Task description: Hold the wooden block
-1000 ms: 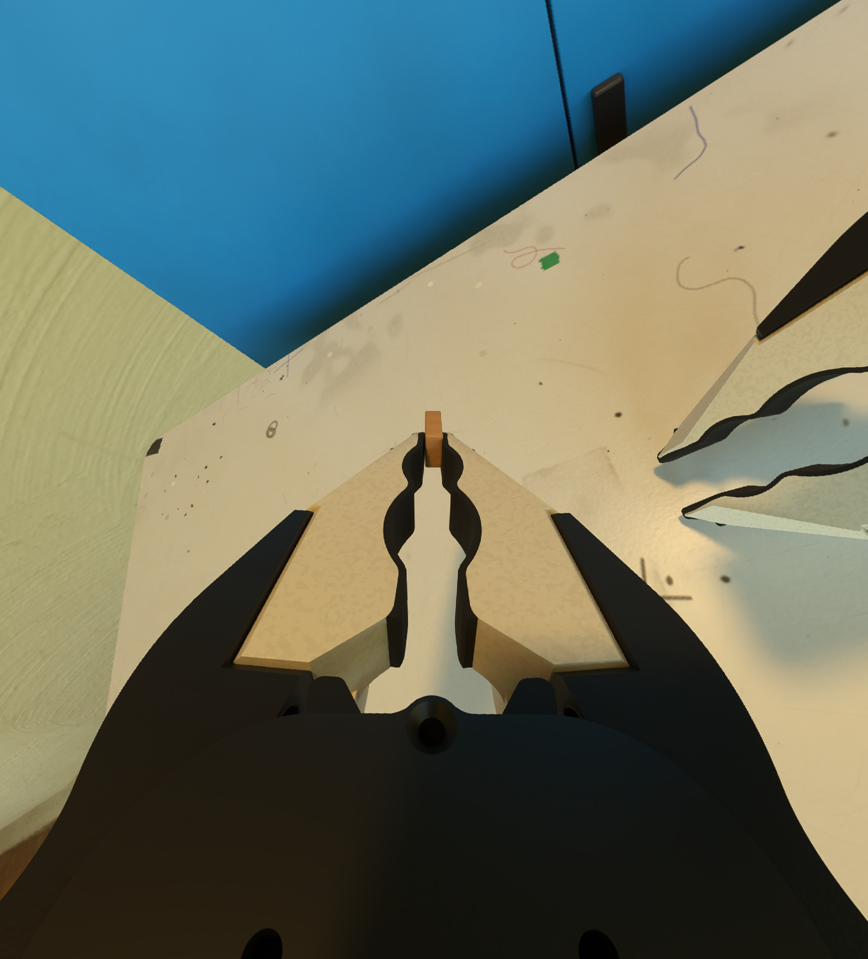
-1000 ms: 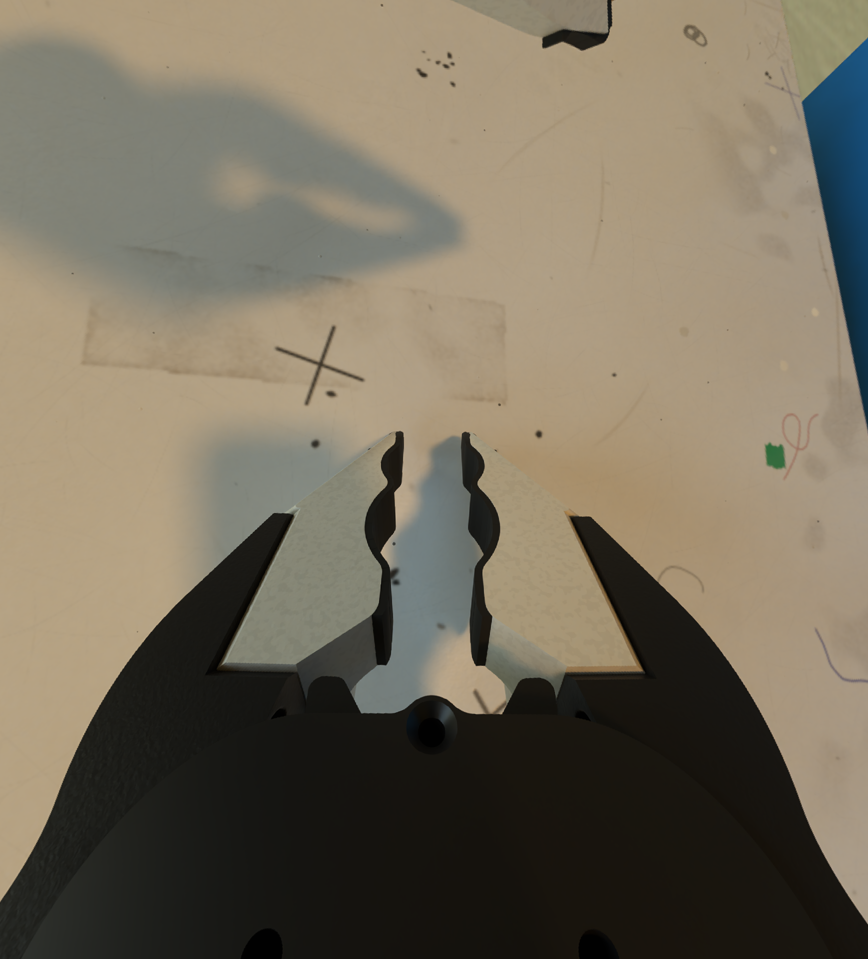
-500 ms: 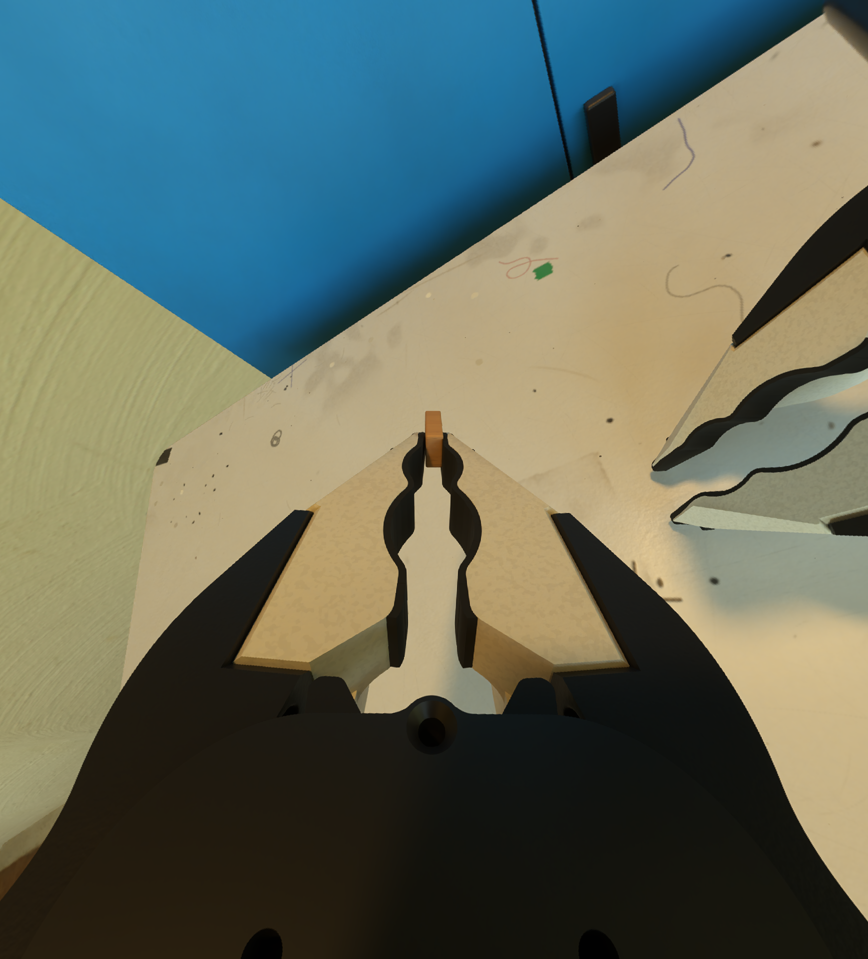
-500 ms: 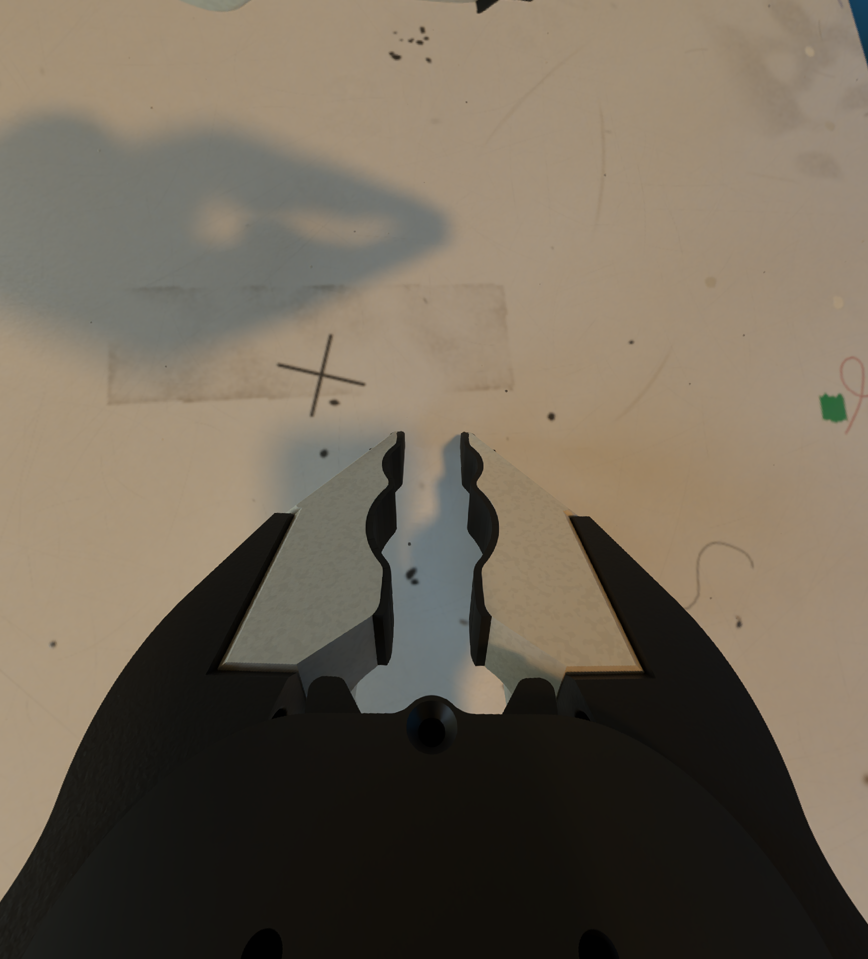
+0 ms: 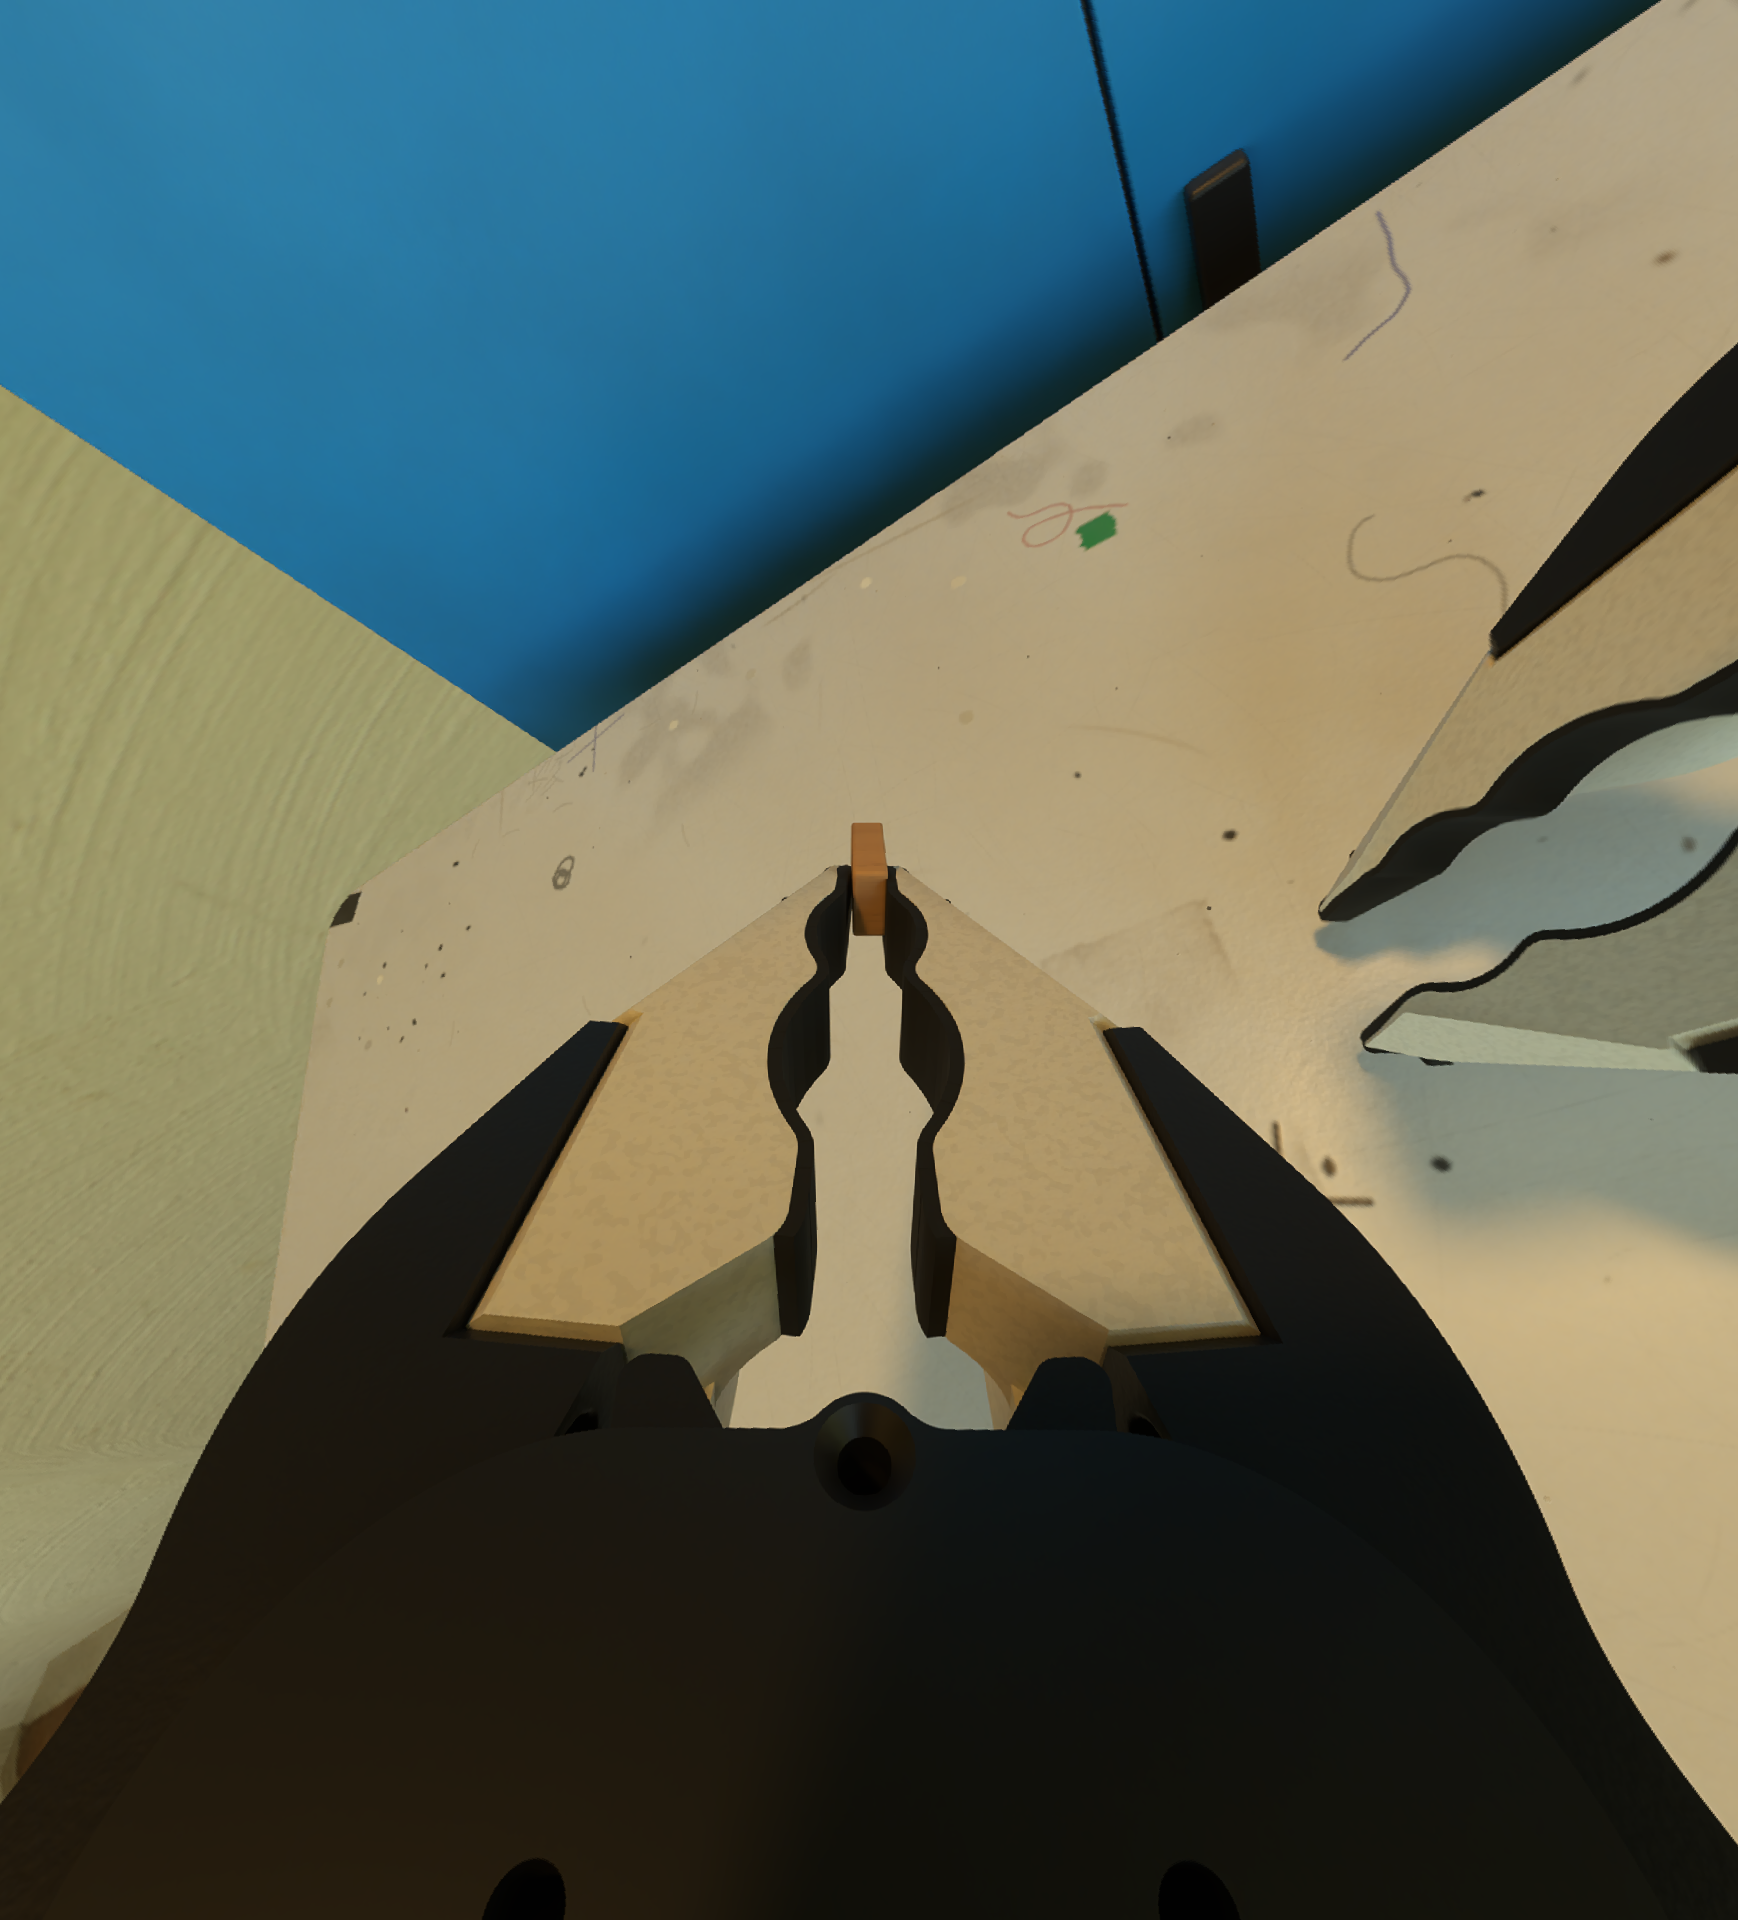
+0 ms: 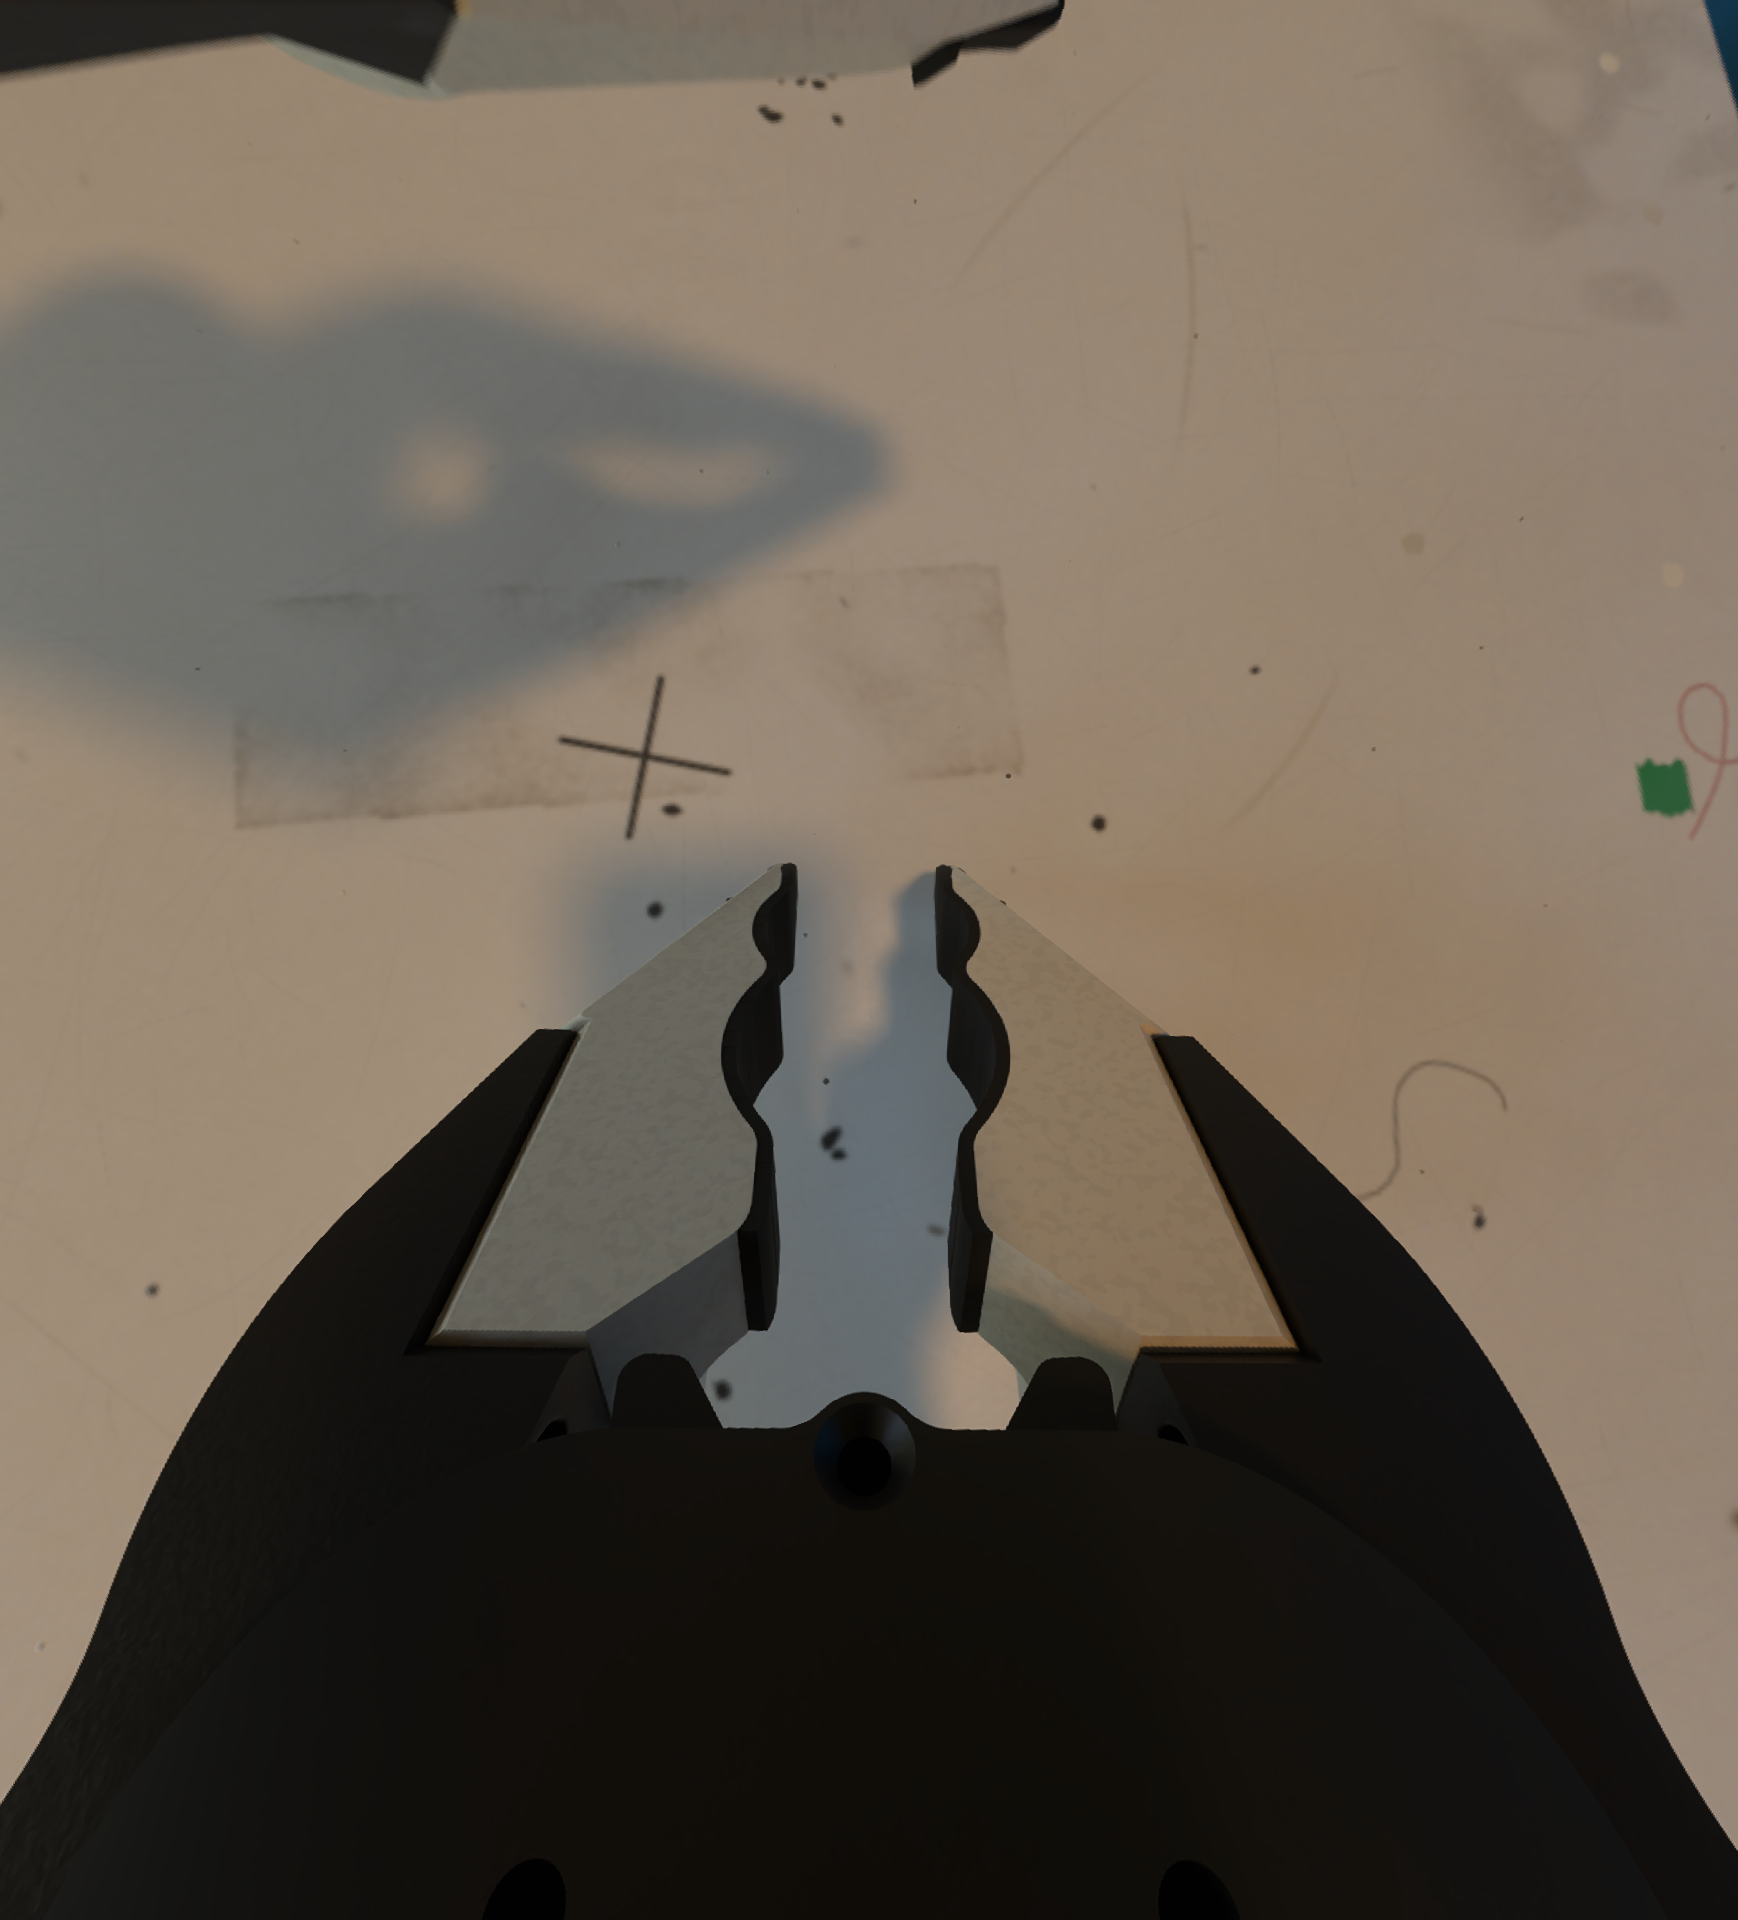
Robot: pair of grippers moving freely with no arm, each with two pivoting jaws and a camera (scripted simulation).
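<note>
On my left wrist feed, the left gripper (image 5: 867, 883) is clamped on the wooden block (image 5: 867, 878): a small orange-brown piece pinched at the very tips of the two fingers, its top end poking just past them. The block is held up off the tabletop (image 5: 1104, 727), with the pale, scuffed surface visible below and beyond it. Behind the tabletop's far edge I see a blue wall (image 5: 636, 312) and, to the left, a yellow-green surface (image 5: 117, 831). A small green patch (image 5: 1097, 531) sits on the tabletop beside a thin reddish scribble.

Over at the right edge of that same feed, the right gripper (image 5: 1364, 977) reaches in from the side, its two fingers apart with nothing between them, well clear of the block.

My right wrist feed confirms it: the right gripper (image 6: 865, 883) is parted and empty, hanging above the tabletop (image 6: 1260, 416), and I can see bare surface through the gap. Just ahead and to the left of its tips is a thin black cross mark (image 6: 645, 756) drawn on a faint grey rectangle. A large soft shadow lies beyond it. The pale shape cut off at the top edge is probably part of the left gripper (image 6: 688, 42), though too little shows to be sure.
</note>
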